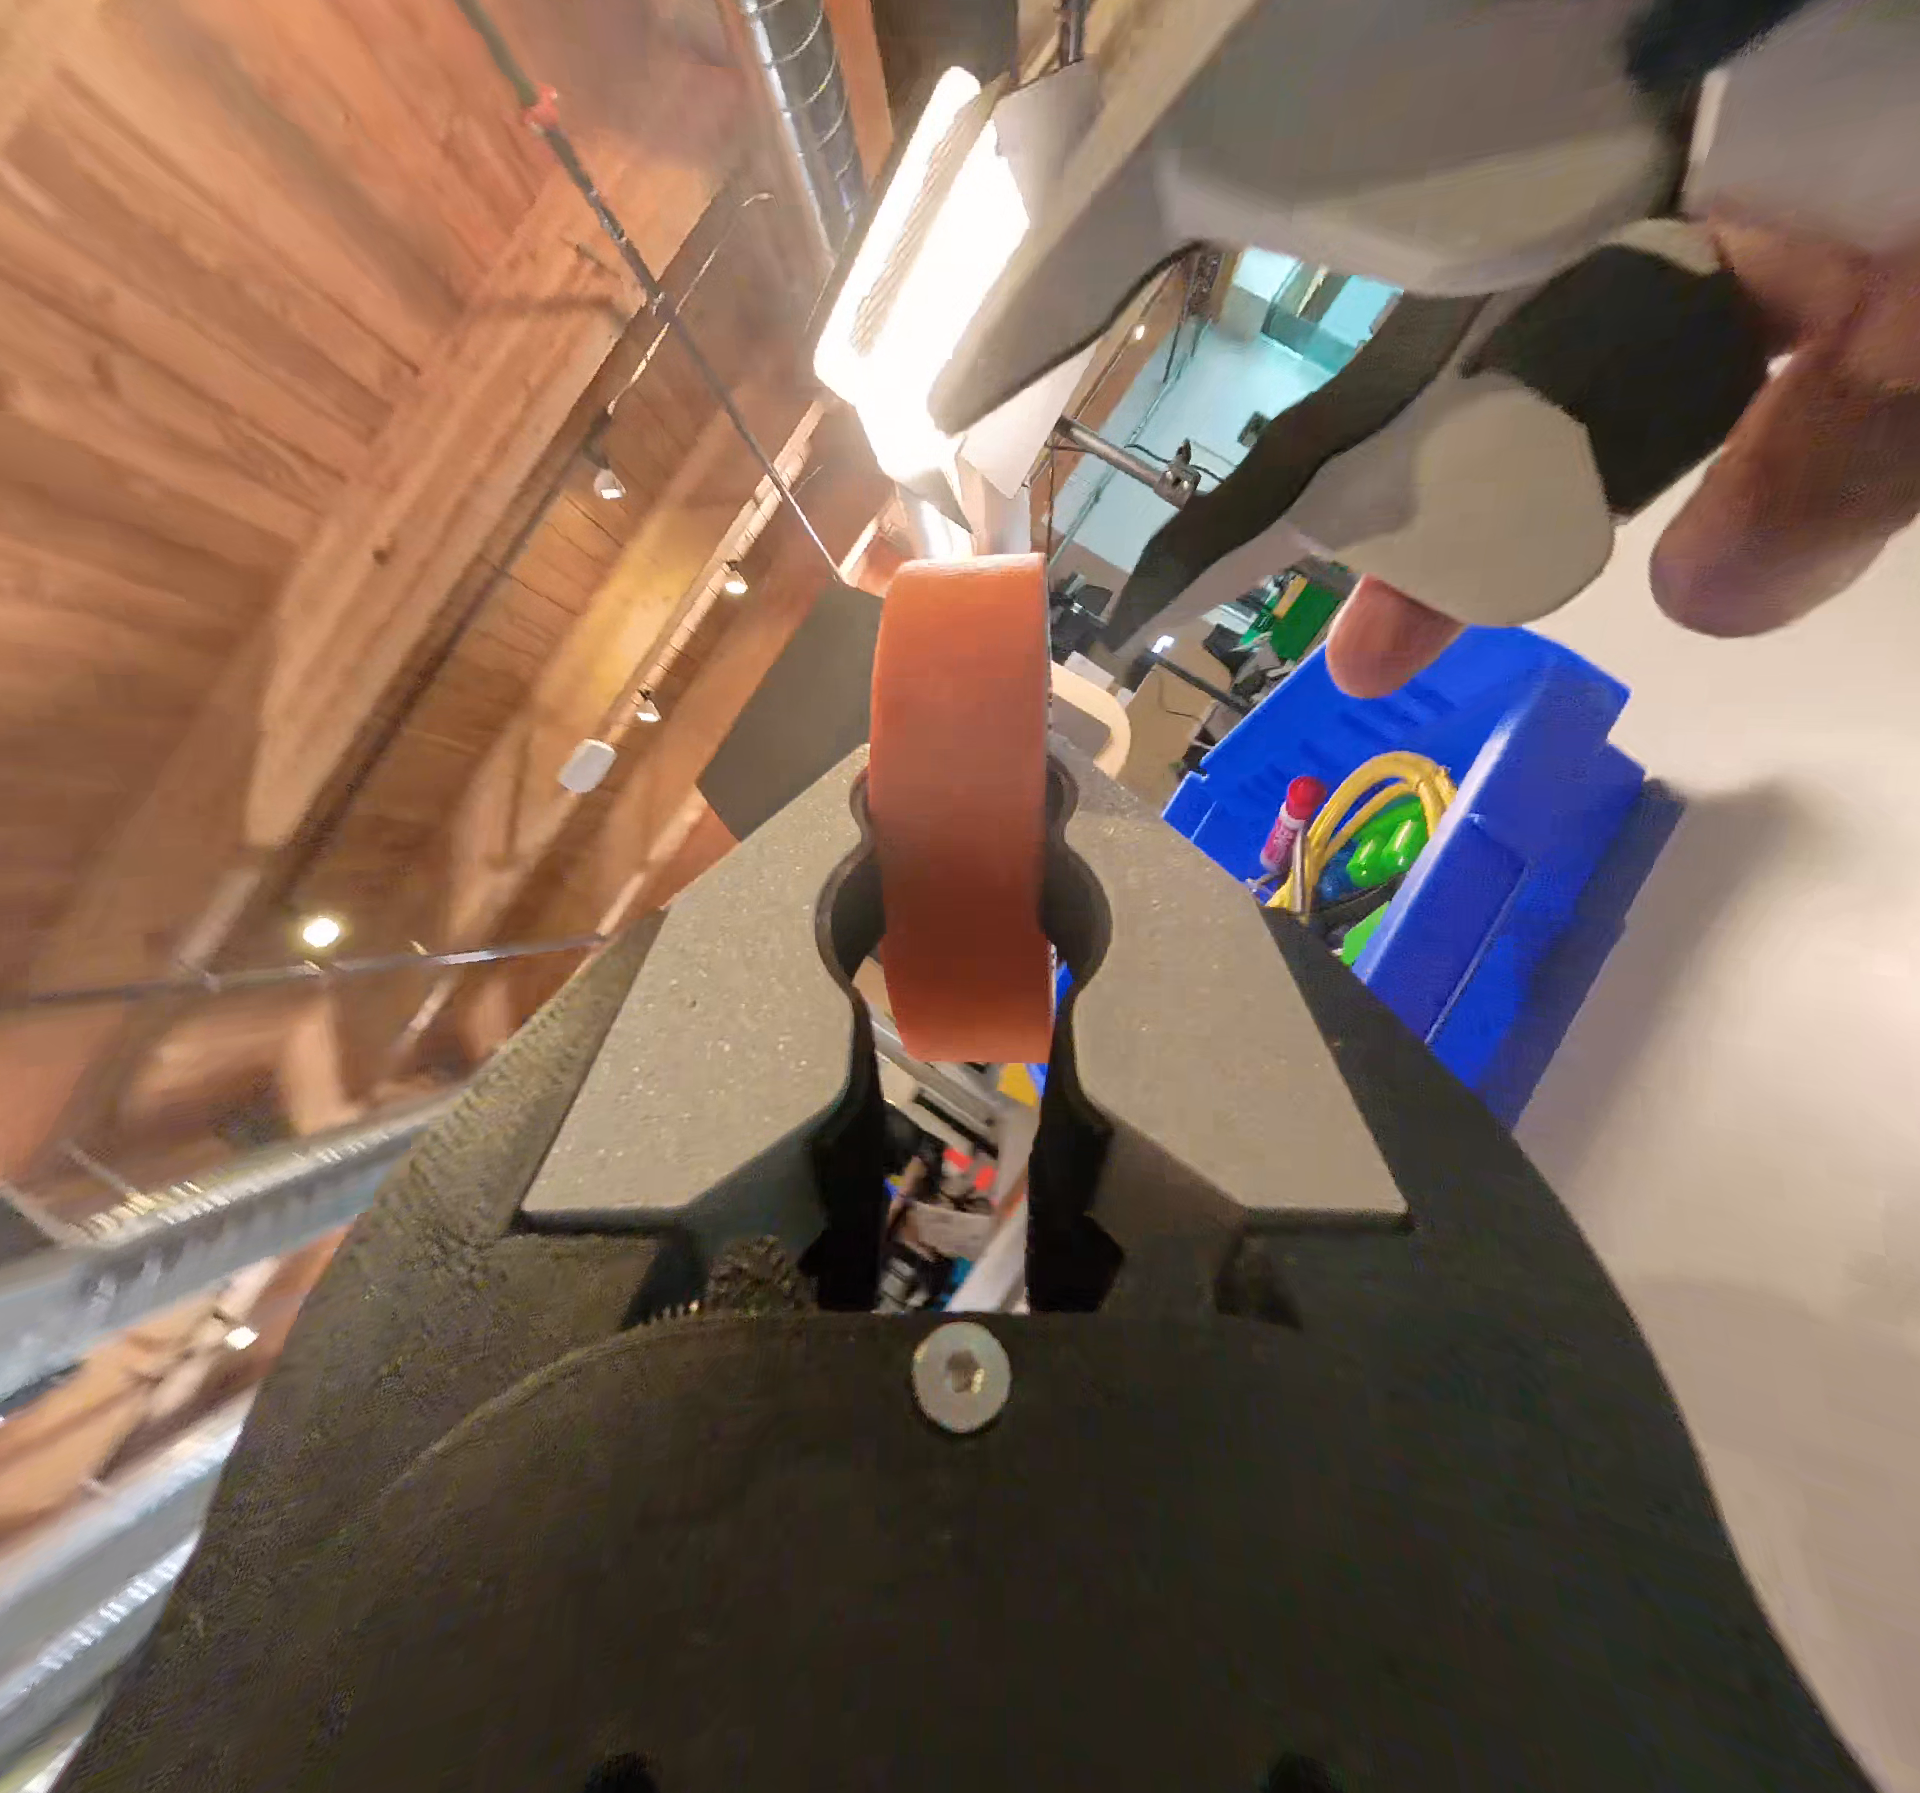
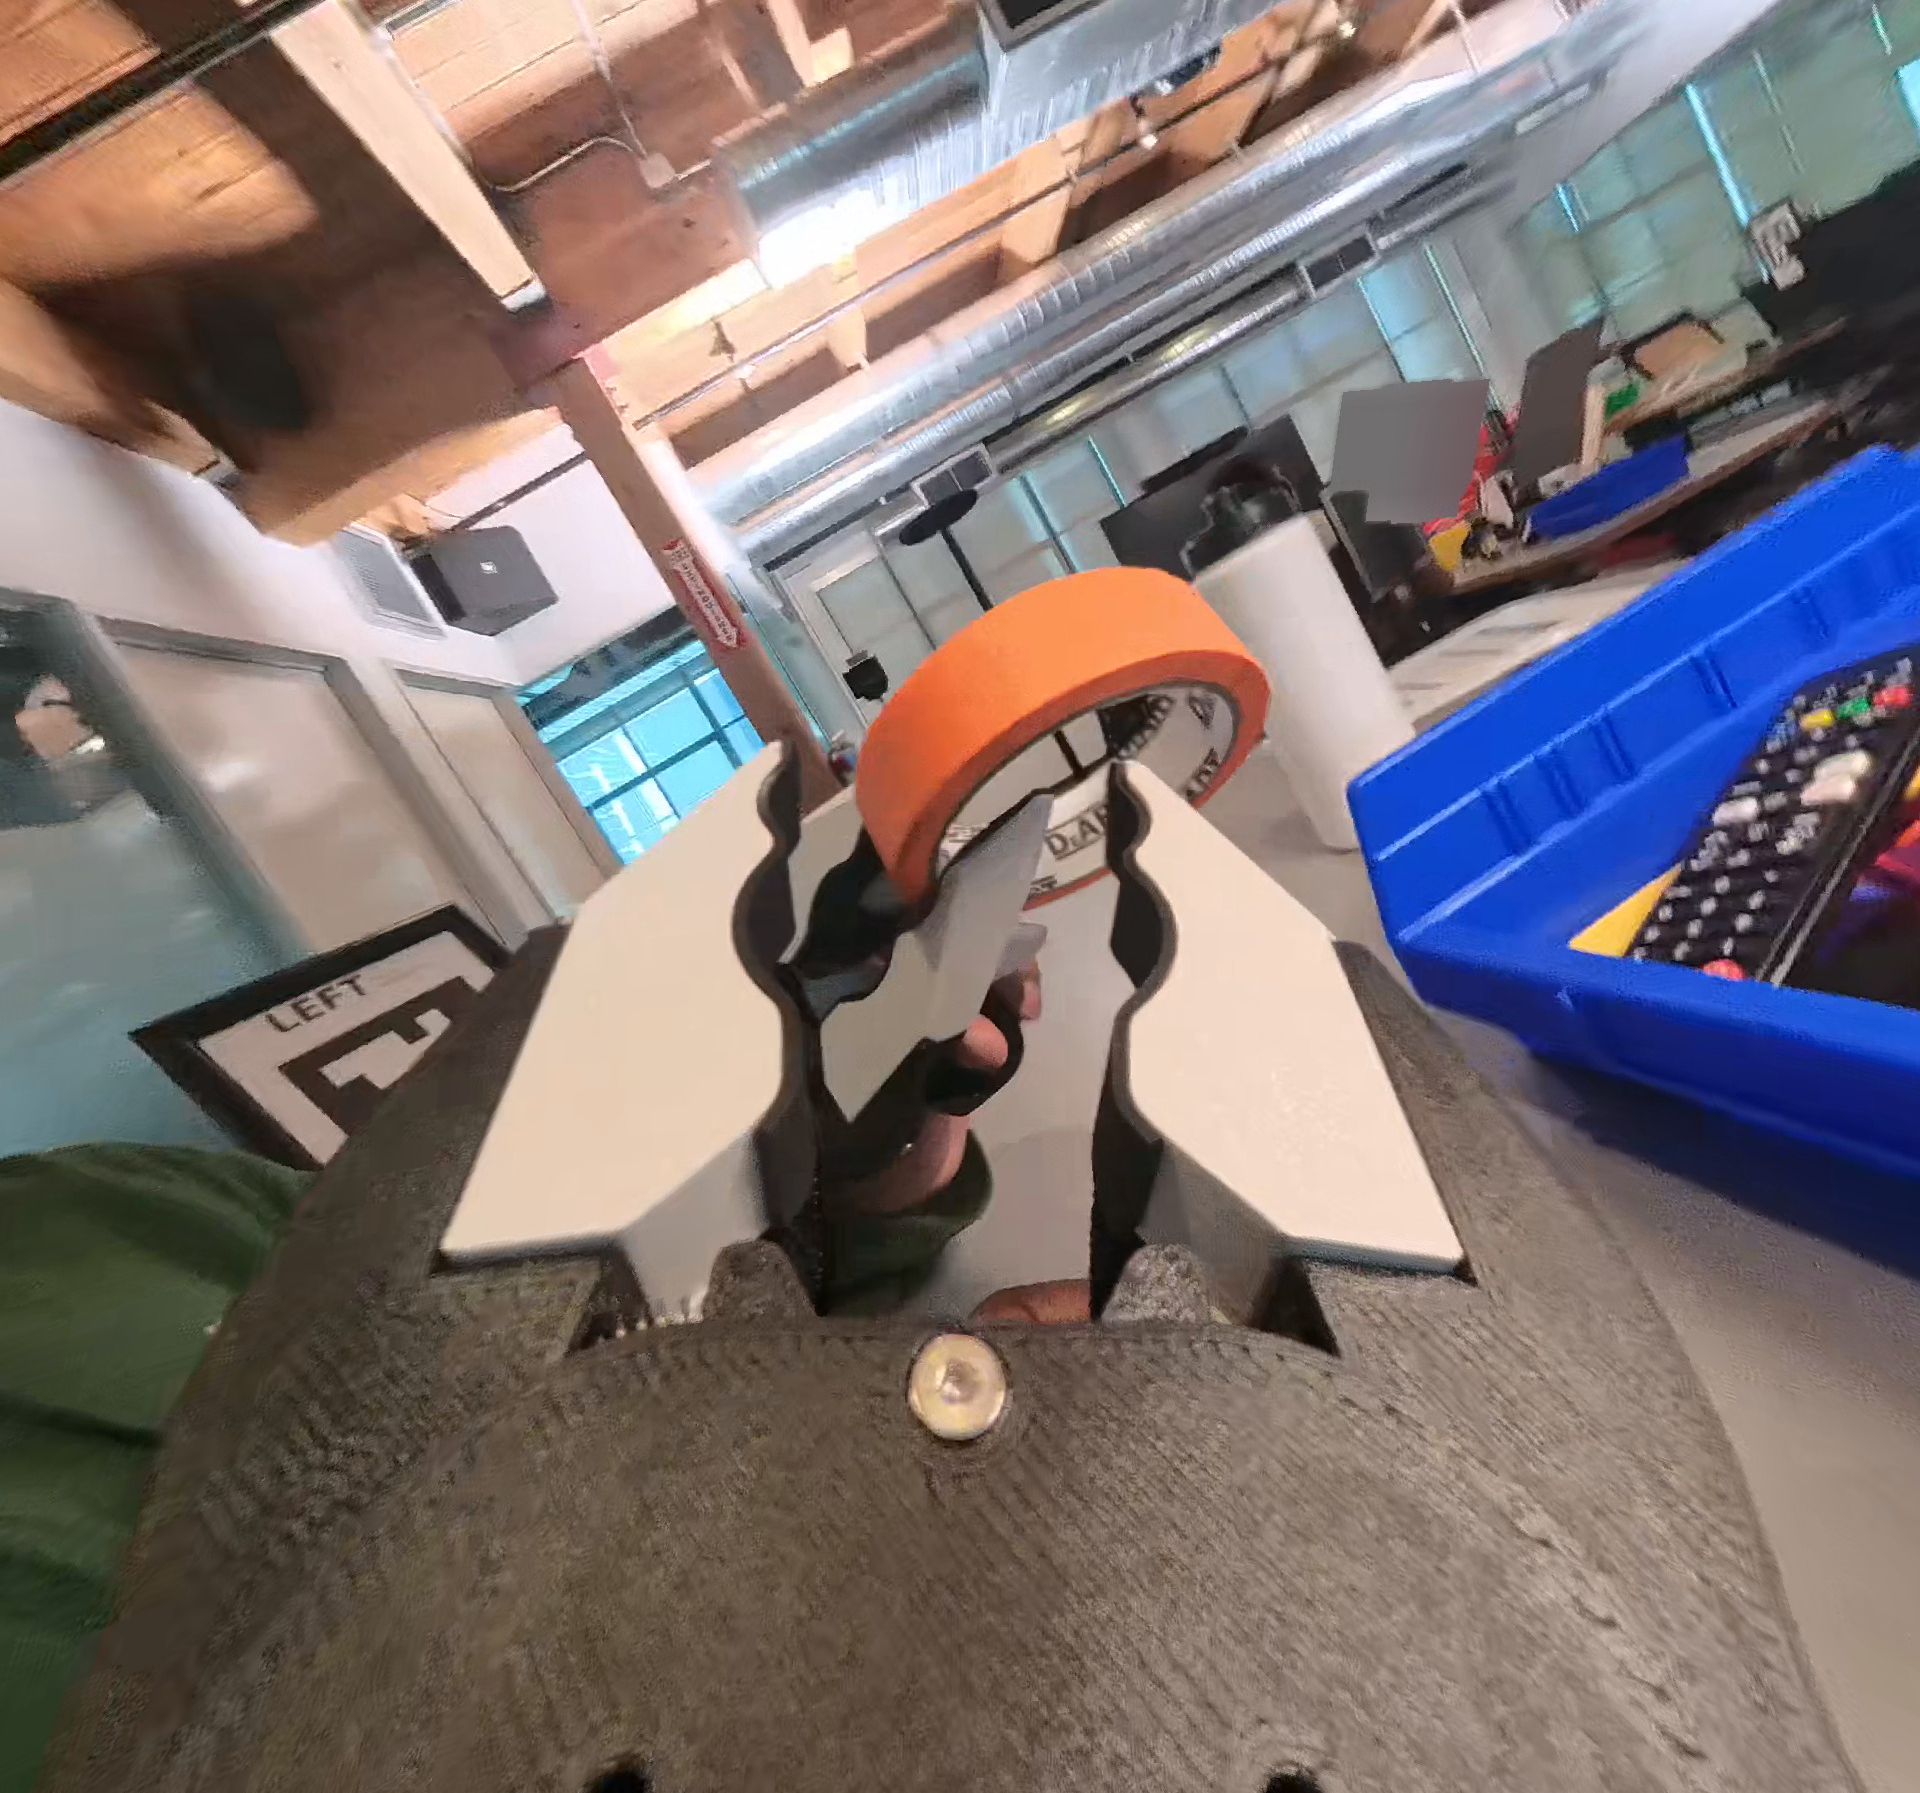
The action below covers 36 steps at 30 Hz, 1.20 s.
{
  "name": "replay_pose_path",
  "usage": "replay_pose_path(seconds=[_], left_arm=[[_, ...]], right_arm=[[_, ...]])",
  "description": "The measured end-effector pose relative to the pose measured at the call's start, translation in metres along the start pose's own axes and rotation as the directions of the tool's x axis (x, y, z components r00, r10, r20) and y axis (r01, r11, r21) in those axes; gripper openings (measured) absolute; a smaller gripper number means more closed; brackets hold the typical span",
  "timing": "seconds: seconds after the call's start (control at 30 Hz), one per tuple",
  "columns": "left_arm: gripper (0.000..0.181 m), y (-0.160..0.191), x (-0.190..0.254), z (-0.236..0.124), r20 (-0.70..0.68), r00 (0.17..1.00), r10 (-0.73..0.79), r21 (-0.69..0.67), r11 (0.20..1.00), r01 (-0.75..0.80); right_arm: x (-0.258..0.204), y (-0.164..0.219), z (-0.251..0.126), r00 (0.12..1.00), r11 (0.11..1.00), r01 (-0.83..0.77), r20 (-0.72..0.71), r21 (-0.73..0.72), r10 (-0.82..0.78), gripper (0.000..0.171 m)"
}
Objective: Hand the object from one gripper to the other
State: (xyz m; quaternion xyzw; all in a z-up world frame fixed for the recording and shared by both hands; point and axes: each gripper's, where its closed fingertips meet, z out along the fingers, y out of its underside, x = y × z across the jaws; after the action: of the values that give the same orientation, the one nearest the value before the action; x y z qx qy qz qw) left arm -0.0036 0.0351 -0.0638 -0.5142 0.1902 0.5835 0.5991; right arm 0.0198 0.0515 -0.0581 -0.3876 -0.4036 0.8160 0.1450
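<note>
tape roll (image 1: 961, 808): 1 | left tool (image 1: 961, 813): clamps it | right tool (image 2: 951, 808): wide | blue bin (image 2: 1621, 808): apparently 1

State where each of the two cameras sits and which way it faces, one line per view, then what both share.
Left wrist view: on the left claw, looking along its fingers, tilted up toward the wooden ceiling; the claw is shut on the orange tape roll, with the right claw and a hand above.
Right wrist view: on the open right claw, facing the left claw holding the roll; a hand and green sleeve show.
Shared: the tape roll, both claws, the blue bin.
</note>
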Motion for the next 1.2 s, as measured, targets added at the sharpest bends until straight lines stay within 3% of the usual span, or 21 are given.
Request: replay_pose_path(seconds=[0.2, 0.37, 0.47, 0.6, 0.77, 0.87, 0.97, 1.07, 1.2], left_arm=[[0.025, -0.013, 0.023, 0.0, -0.059, 0.984, 0.17, 0.058, 0.984, -0.167], [0.025, -0.014, 0.031, 0.0, -0.089, 0.973, 0.215, 0.067, 0.976, -0.209], [0.03, -0.012, 0.032, 0.0, -0.108, 0.985, 0.136, 0.066, 0.989, -0.129], [0.068, -0.006, 0.031, 0.002, -0.167, 0.984, -0.057, 0.046, 0.997, 0.065], [0.083, -0.011, 0.034, -0.001, -0.288, 0.911, -0.296, 0.038, 0.947, 0.32], [0.082, -0.01, 0.025, -0.003, -0.332, 0.81, -0.483, 0.007, 0.858, 0.514], [0.08, -0.009, 0.013, -0.005, -0.373, 0.638, -0.674, -0.03, 0.696, 0.718], [0.08, -0.002, 0.012, -0.005, -0.409, 0.427, -0.807, -0.121, 0.511, 0.851], [0.079, -0.005, -0.002, -0.009, -0.465, 0.098, -0.88, -0.176, 0.2, 0.964]], right_arm=[[0.014, 0.001, -0.002, 0.996, 0.997, -0.082, -0.044, -0.001, 0.081, 0.069], [0.023, 0.003, -0.003, 0.993, 0.999, -0.039, -0.113, -0.016, 0.037, 0.057], [0.02, 0.0, -0.003, 0.992, 1.0, 0.03, -0.12, -0.006, -0.03, 0.055], [0.012, -0.011, -0.006, 0.964, 0.977, 0.21, -0.169, 0.027, -0.203, 0.044], [0.001, -0.028, -0.013, 0.904, 0.918, 0.388, -0.232, 0.088, -0.36, 0.032], [-0.003, -0.029, -0.014, 0.854, 0.874, 0.481, -0.26, 0.066, -0.45, 0.031], [-0.007, -0.019, -0.007, 0.838, 0.859, 0.512, -0.229, 0.02, -0.495, 0.031], [-0.021, -0.007, -0.001, 0.896, 0.898, 0.439, -0.088, 0.015, -0.436, 0.03], [-0.055, 0.001, -0.003, 0.946, 0.966, 0.255, 0.194, 0.042, -0.258, 0.03]])
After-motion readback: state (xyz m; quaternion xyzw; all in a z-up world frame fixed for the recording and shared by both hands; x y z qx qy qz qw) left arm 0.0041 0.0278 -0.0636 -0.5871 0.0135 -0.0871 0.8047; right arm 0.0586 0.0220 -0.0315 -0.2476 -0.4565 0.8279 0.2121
